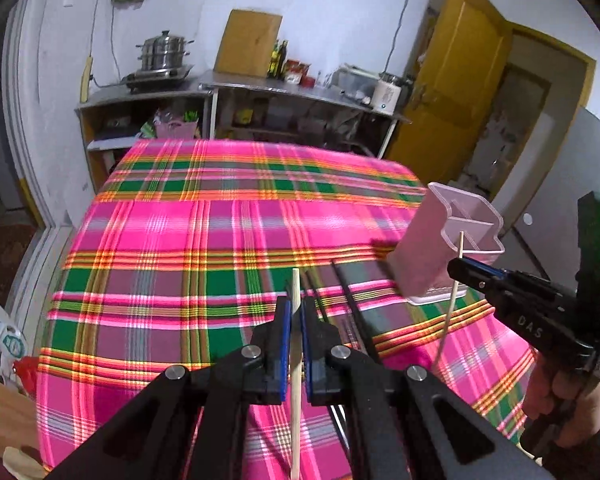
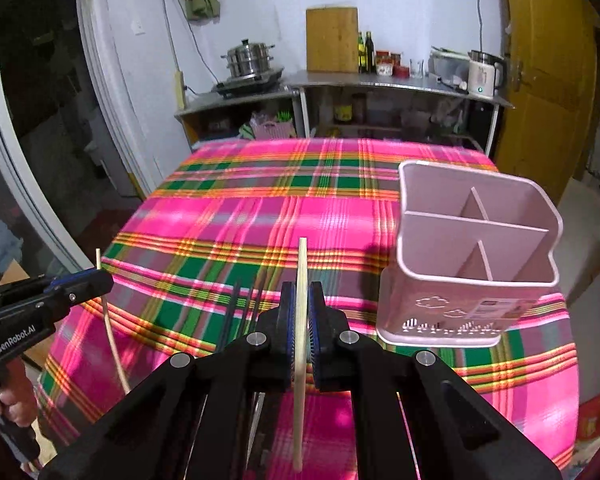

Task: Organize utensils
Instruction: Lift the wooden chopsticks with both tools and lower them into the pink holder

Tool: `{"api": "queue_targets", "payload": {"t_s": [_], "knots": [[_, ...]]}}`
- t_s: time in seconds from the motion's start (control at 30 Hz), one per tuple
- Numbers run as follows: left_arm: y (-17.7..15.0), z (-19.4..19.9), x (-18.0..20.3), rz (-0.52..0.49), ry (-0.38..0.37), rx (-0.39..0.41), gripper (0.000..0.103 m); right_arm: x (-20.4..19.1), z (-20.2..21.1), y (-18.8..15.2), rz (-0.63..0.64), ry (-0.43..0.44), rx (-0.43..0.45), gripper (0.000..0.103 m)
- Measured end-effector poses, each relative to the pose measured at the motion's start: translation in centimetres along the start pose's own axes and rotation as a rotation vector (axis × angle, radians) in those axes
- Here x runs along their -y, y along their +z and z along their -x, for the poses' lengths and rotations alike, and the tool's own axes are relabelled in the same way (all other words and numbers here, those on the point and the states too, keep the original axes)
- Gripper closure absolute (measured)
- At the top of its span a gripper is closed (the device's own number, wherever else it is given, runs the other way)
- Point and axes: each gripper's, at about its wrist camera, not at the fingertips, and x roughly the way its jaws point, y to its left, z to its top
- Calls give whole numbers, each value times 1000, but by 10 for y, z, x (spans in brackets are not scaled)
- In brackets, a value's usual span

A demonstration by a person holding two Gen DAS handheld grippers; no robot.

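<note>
My left gripper [image 1: 296, 308] is shut on a pale wooden chopstick [image 1: 296, 360], held upright above the plaid tablecloth. My right gripper [image 2: 302, 300] is shut on a second wooden chopstick [image 2: 301, 320], also upright. Each gripper shows in the other's view: the right one [image 1: 466, 268] beside the holder, the left one [image 2: 96, 280] at the far left. A pink utensil holder [image 2: 476, 240] with several empty compartments stands on the table right of my right gripper; it also shows in the left wrist view [image 1: 448, 240]. Several black chopsticks [image 2: 240, 308] lie on the cloth below the grippers [image 1: 348, 300].
The table with the pink, green and orange plaid cloth [image 2: 260, 208] fills the middle. Behind it stand steel counters [image 2: 380, 80] with a steamer pot [image 2: 250, 58], a cutting board [image 2: 332, 40], bottles and a kettle [image 2: 482, 74]. A yellow door [image 2: 548, 80] is at the right.
</note>
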Motion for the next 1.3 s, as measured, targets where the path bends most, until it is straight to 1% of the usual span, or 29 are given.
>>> {"api": "queue_targets", "payload": {"t_s": [0.23,0.5,0.63,0.73,0.97,1.13,1.3], "knots": [[8,34,16,-27,-50,44,98,0,37,-1,6,4,55,96],[22,48,35,-51,-95,65,98,8,64,1,-10,1,92,97],[31,41,49,-65,-130,55,98,17,73,1,-23,-7,104,97],[36,29,62,-77,-156,32,98,25,78,0,-36,-14,107,97],[52,-1,96,-114,-192,-14,98,41,89,-3,-60,-42,116,97],[74,-8,115,-118,-229,-1,98,54,98,3,-79,-59,136,97],[103,-8,132,-117,-261,25,98,67,107,20,-92,-71,168,97]]}}
